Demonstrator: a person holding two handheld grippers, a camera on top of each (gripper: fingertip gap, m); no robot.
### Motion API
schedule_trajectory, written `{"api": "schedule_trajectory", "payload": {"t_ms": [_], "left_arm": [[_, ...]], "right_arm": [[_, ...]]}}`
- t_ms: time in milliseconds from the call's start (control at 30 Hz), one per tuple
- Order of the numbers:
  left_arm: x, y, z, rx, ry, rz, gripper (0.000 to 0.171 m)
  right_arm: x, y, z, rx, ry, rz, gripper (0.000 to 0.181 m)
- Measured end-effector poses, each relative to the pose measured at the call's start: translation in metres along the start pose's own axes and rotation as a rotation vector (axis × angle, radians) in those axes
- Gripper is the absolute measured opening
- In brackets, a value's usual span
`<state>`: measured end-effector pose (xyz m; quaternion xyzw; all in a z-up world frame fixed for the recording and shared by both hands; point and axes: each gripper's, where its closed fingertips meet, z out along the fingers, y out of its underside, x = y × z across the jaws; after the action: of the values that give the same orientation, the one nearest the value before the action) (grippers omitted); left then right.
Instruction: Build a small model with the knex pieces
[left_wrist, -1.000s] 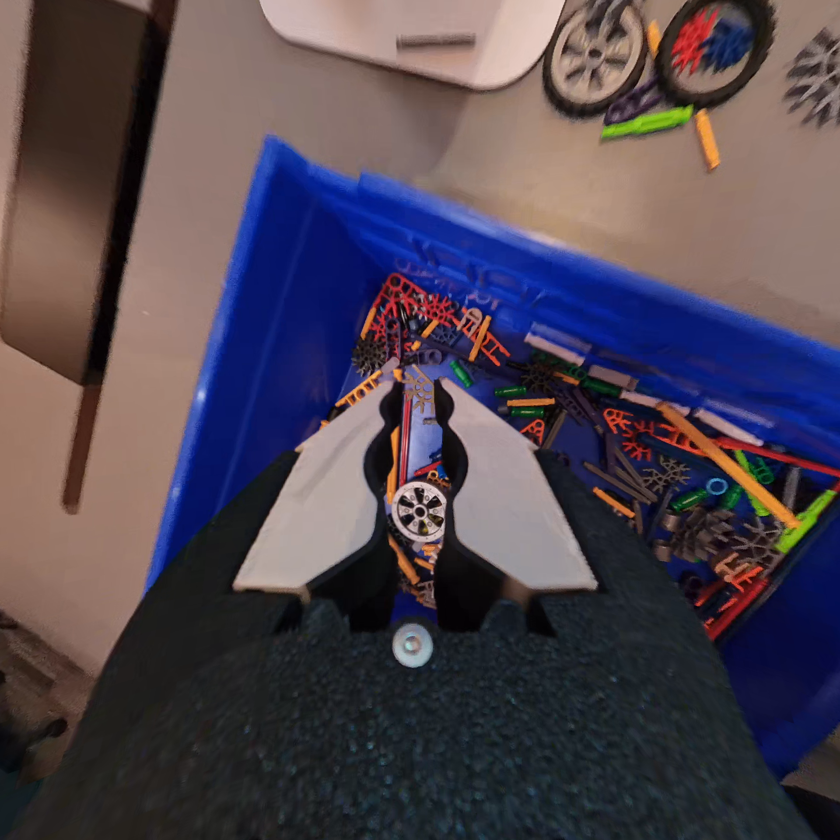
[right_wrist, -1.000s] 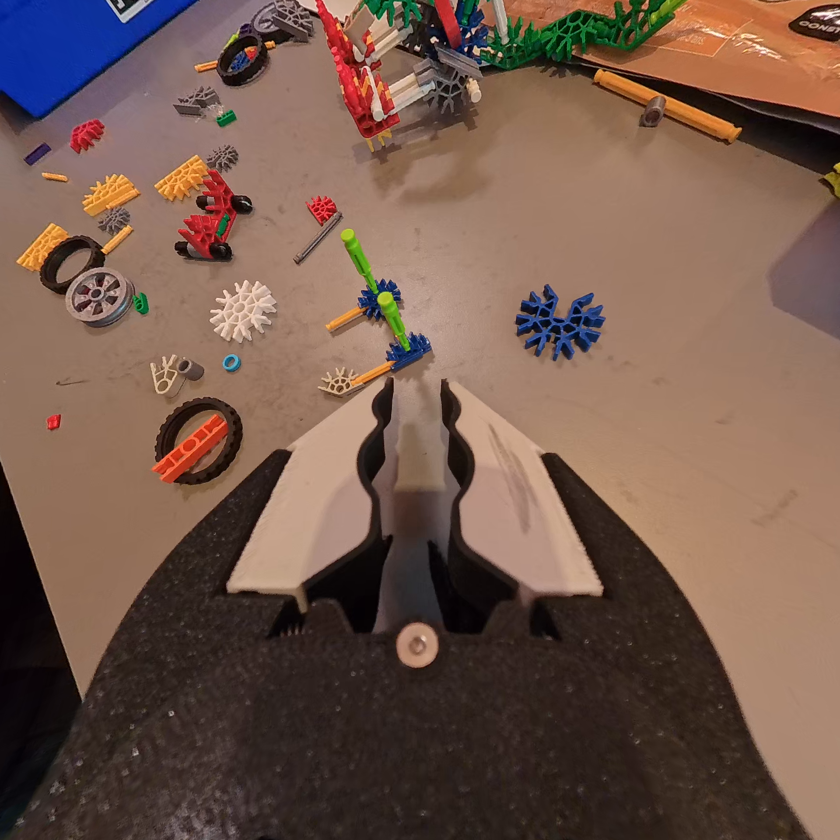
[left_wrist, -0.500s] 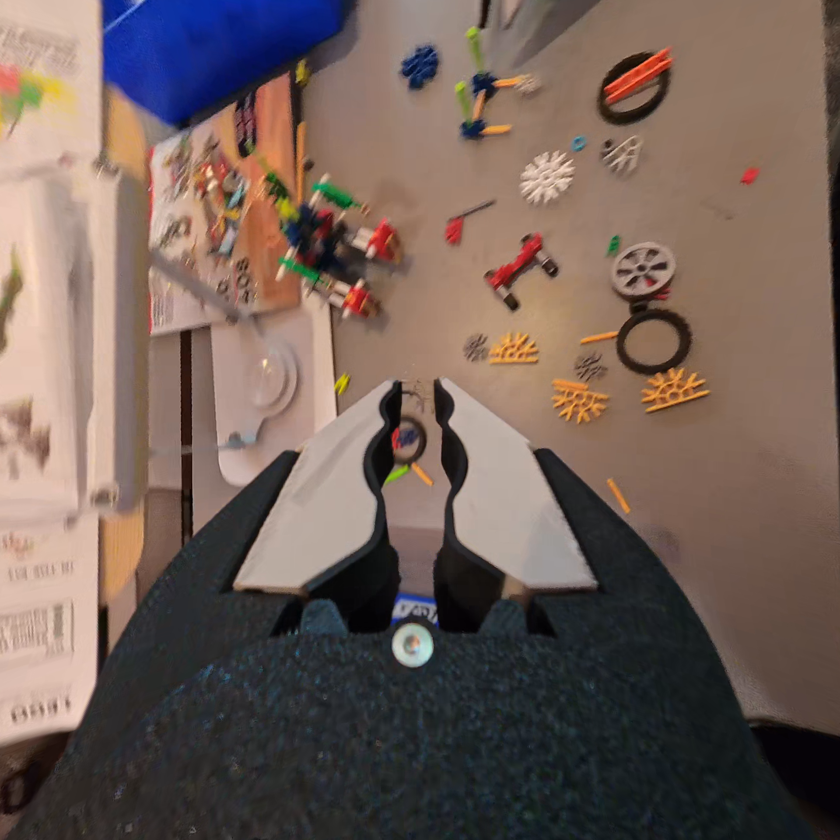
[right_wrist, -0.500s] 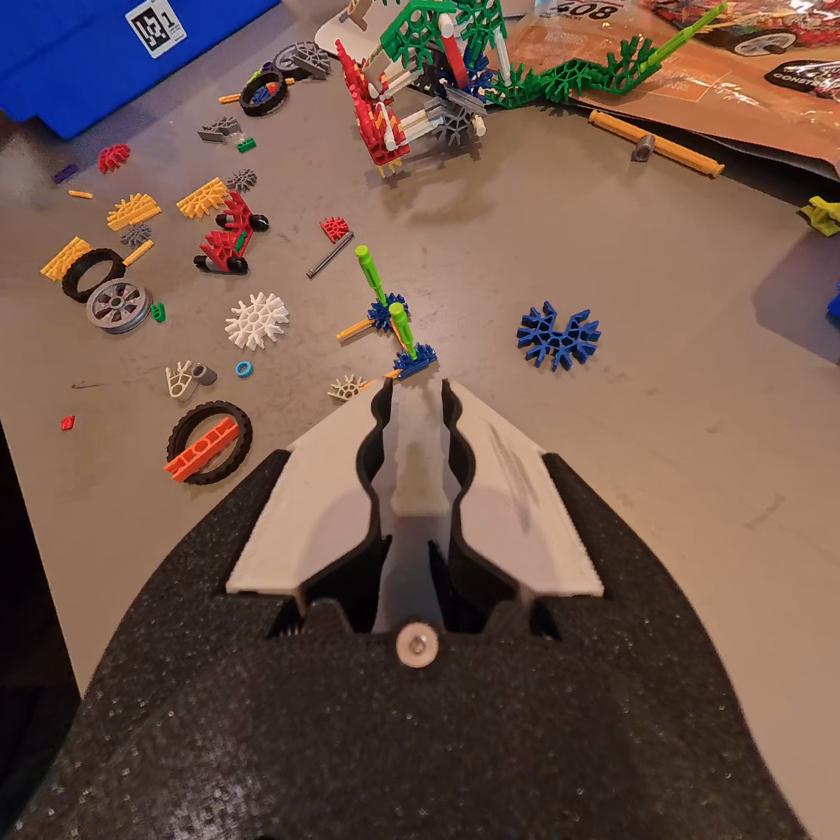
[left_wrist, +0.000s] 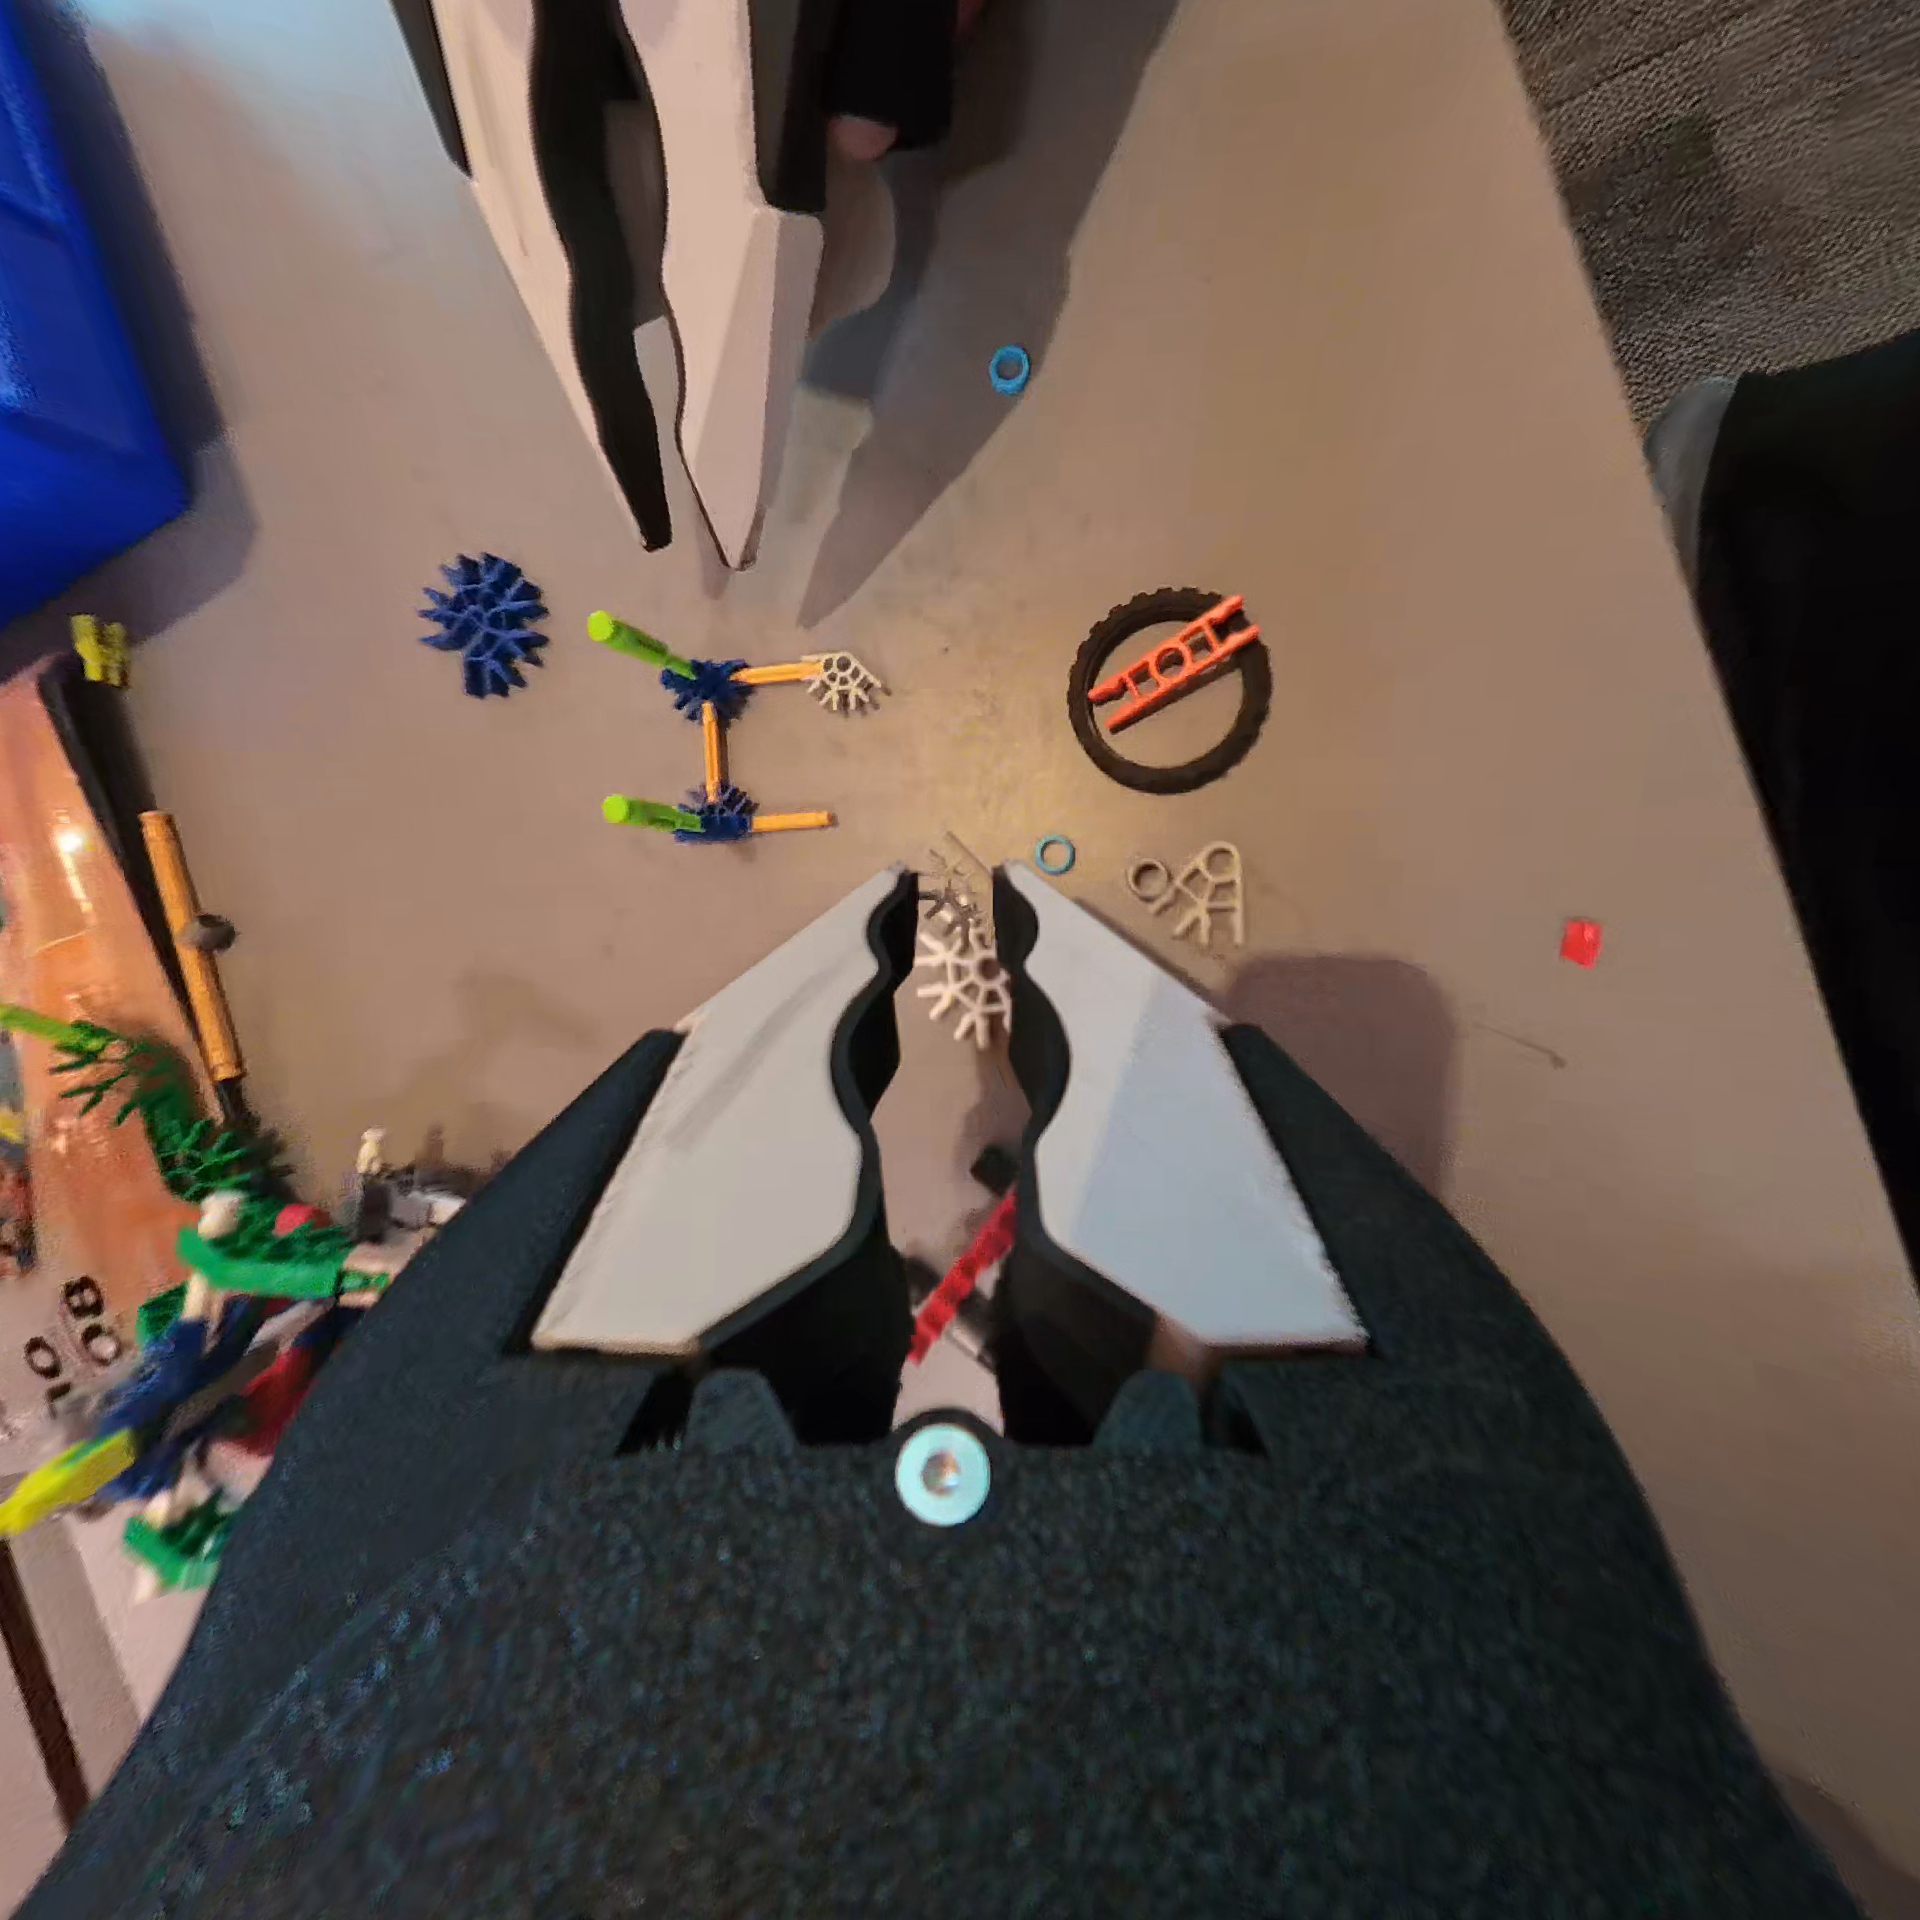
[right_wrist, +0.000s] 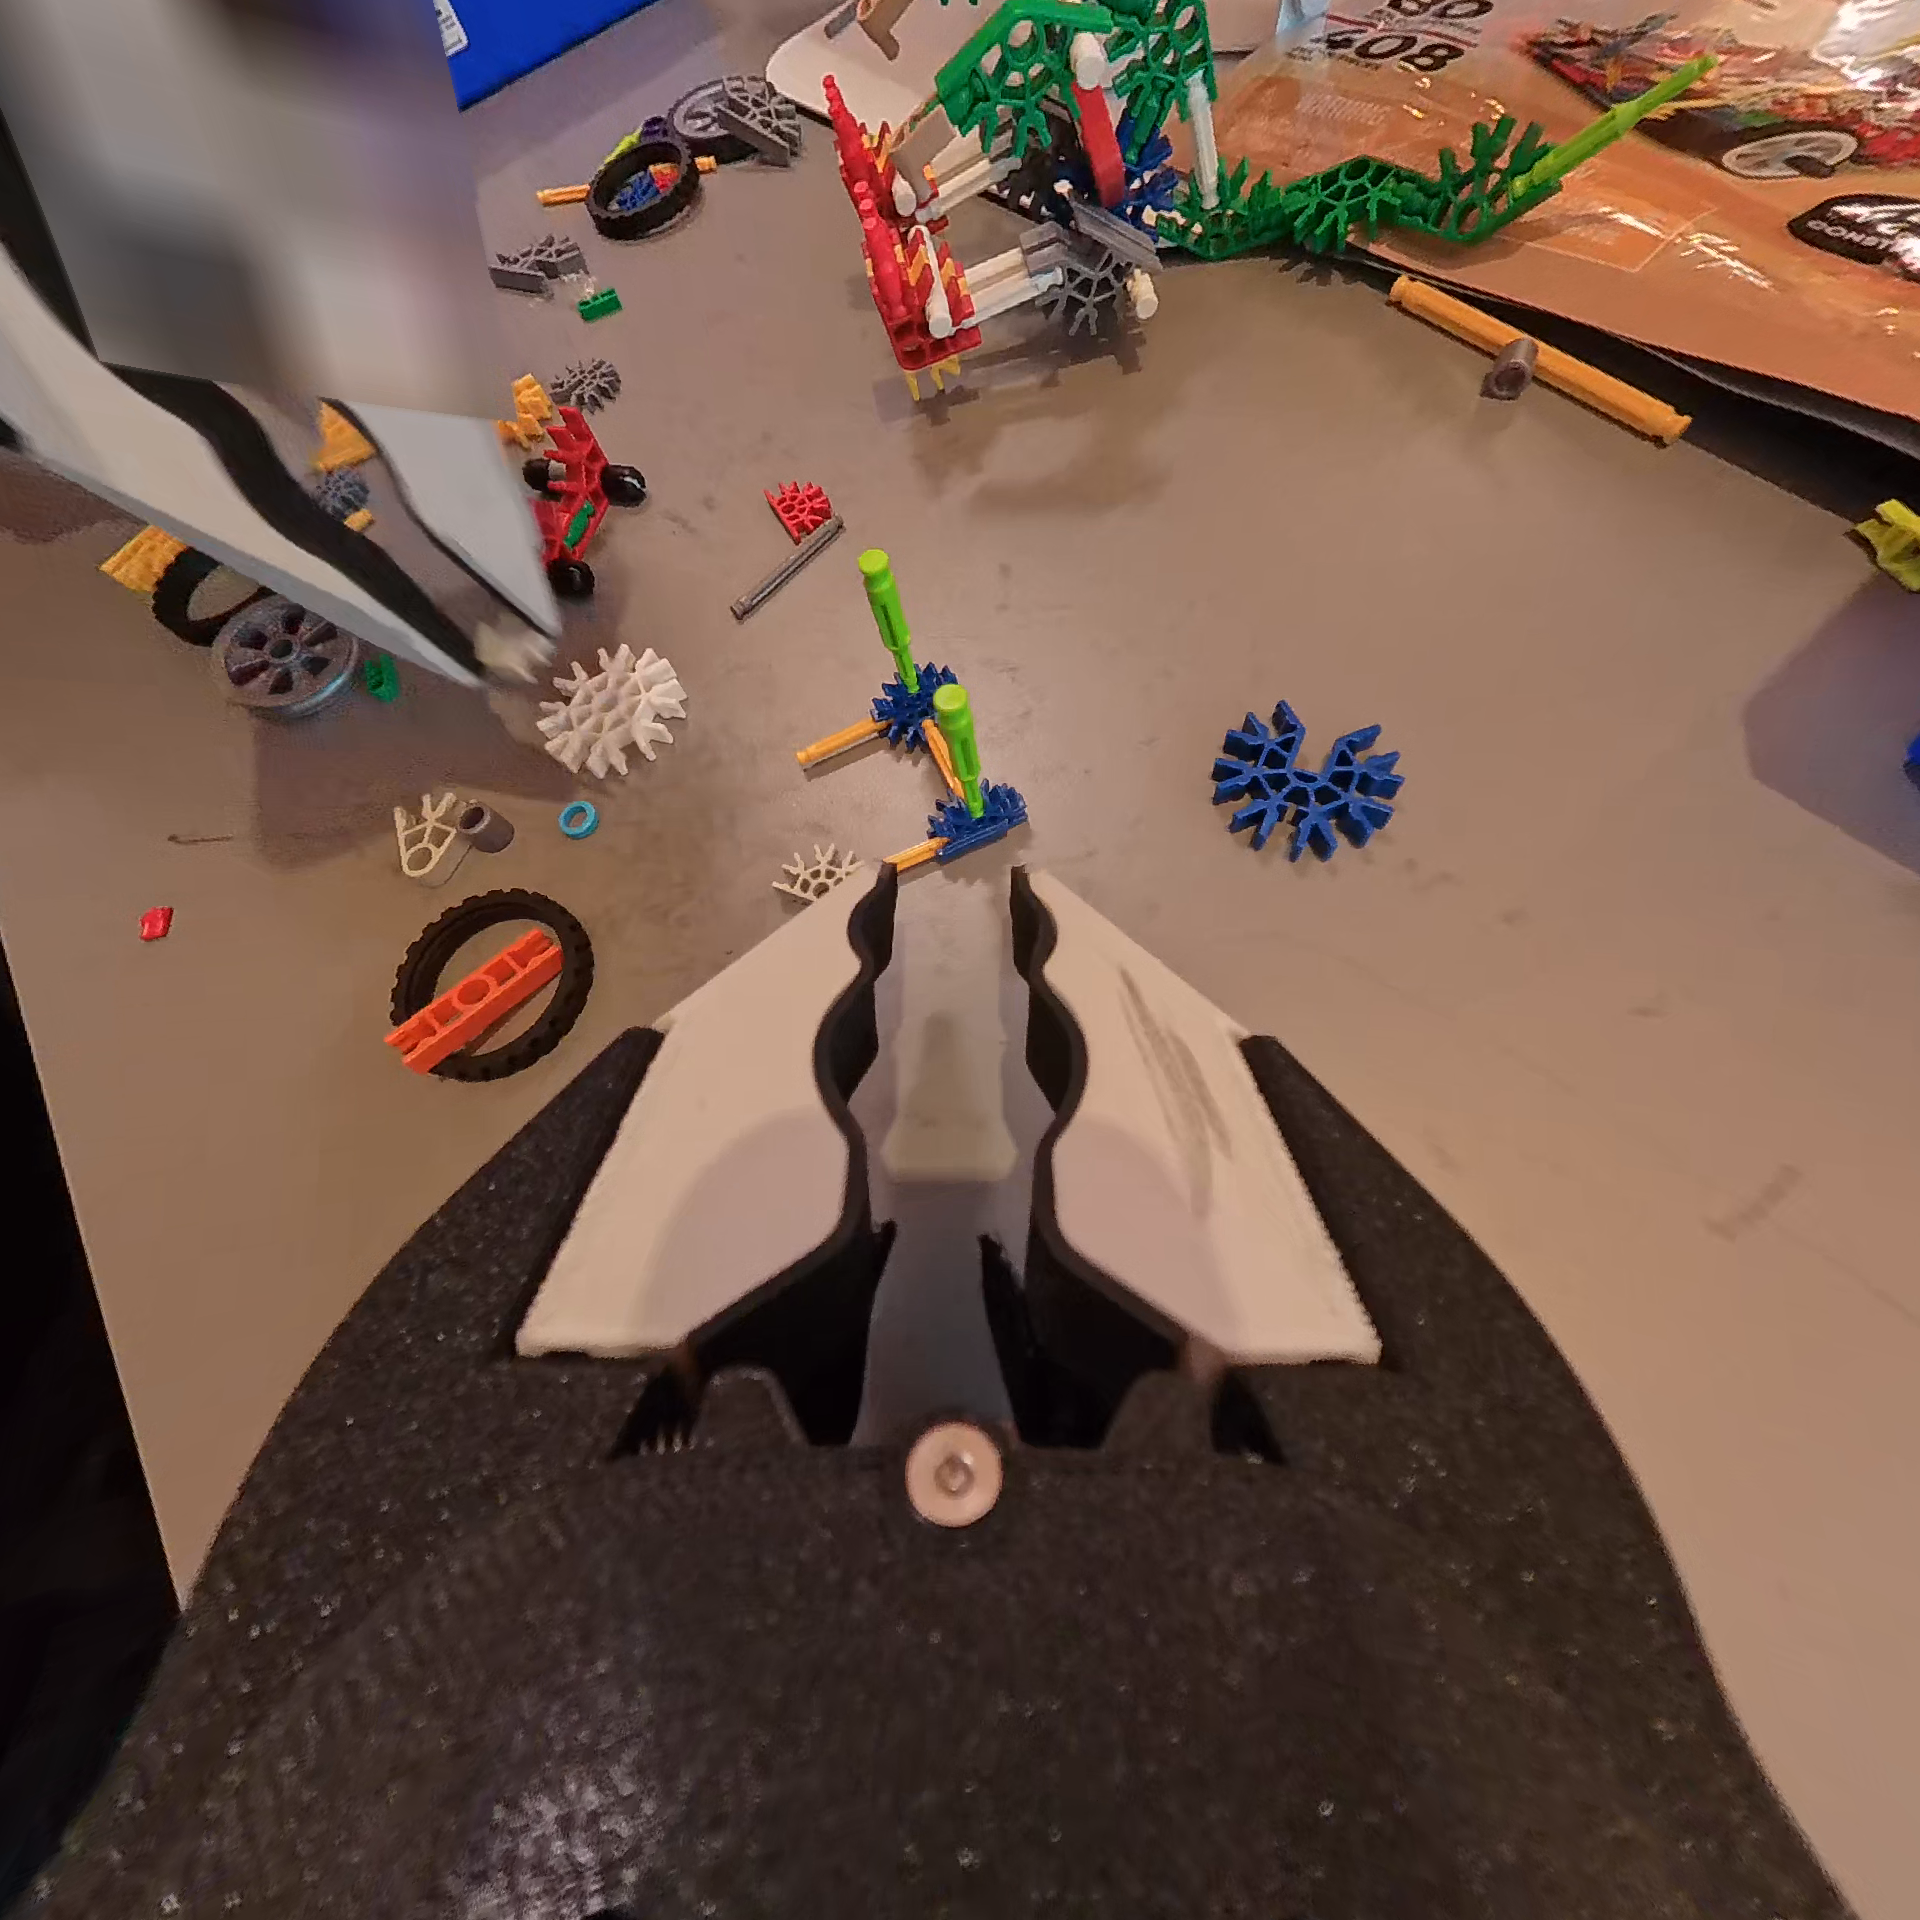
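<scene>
Worktop (right_wrist: 1455, 935): loose parts all round the blue-and-orange rod frame (left_wrist: 712, 748).

Right hand-held gripper (right_wrist: 951, 883): tips just short of the frame, jaws a narrow slot apart, nothing between them.

Left hand-held gripper (left_wrist: 948, 883): beside the frame, clenched on a small grey connector (left_wrist: 940, 904), above the white snowflake connector (right_wrist: 613, 712).

Risks, my judgement:
- The grip is at the very tips, so the grey piece may twist out.
- Either gripper nudging the frame could tip its upright green rods.

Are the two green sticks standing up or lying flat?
Standing up, tilted. In the right wrist view both green sticks rise from blue connectors that rest on the table.
</scene>
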<state>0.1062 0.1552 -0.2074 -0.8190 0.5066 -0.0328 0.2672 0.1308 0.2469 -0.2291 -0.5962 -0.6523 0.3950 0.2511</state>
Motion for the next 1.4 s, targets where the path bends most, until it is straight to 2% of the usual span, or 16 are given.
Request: {"api": "schedule_trajectory", "payload": {"t_ms": [167, 300, 433, 567, 667, 767, 833, 1033, 1267, 1400], "left_arm": [[-0.001, 0.001, 0.032, 0.001, 0.017, -0.054, 0.012], [-0.002, -0.002, 0.037, 0.037, 0.019, -0.084, 0.012], [-0.002, -0.011, 0.028, 0.141, 0.077, -0.170, 0.012], [-0.002, -0.015, 0.020, 0.215, 0.156, -0.240, 0.012], [0.000, -0.016, 0.014, 0.242, 0.235, -0.281, 0.012], [-0.002, -0.016, 0.010, 0.269, 0.270, -0.299, 0.011], [-0.003, -0.016, 0.007, 0.289, 0.296, -0.317, 0.011], [0.003, -0.015, 0.000, 0.351, 0.406, -0.364, 0.010], [0.001, -0.010, -0.005, 0.399, 0.418, -0.382, 0.007], [-0.004, -0.004, -0.002, 0.390, 0.361, -0.367, 0.004]], "right_arm": [[-0.003, -0.002, -0.002, 0.021, -0.013, -0.010, 0.021], [-0.005, -0.011, -0.011, 0.099, 0.008, -0.056, 0.022], [-0.037, -0.020, -0.019, 0.198, 0.028, -0.285, 0.021], [-0.067, -0.019, 0.000, 0.118, 0.080, -0.516, 0.021], [-0.071, -0.021, 0.011, 0.045, 0.162, -0.679, 0.020], [-0.080, -0.031, 0.015, 0.052, 0.184, -0.782, 0.019], [-0.082, -0.032, 0.018, 0.035, 0.199, -0.840, 0.013], [-0.089, -0.033, 0.024, 0.025, 0.173, -0.865, 0.004], [-0.089, -0.037, 0.029, 0.020, 0.160, -0.839, 0.000], [-0.083, -0.037, 0.033, 0.008, 0.163, -0.814, 0.000]]}}
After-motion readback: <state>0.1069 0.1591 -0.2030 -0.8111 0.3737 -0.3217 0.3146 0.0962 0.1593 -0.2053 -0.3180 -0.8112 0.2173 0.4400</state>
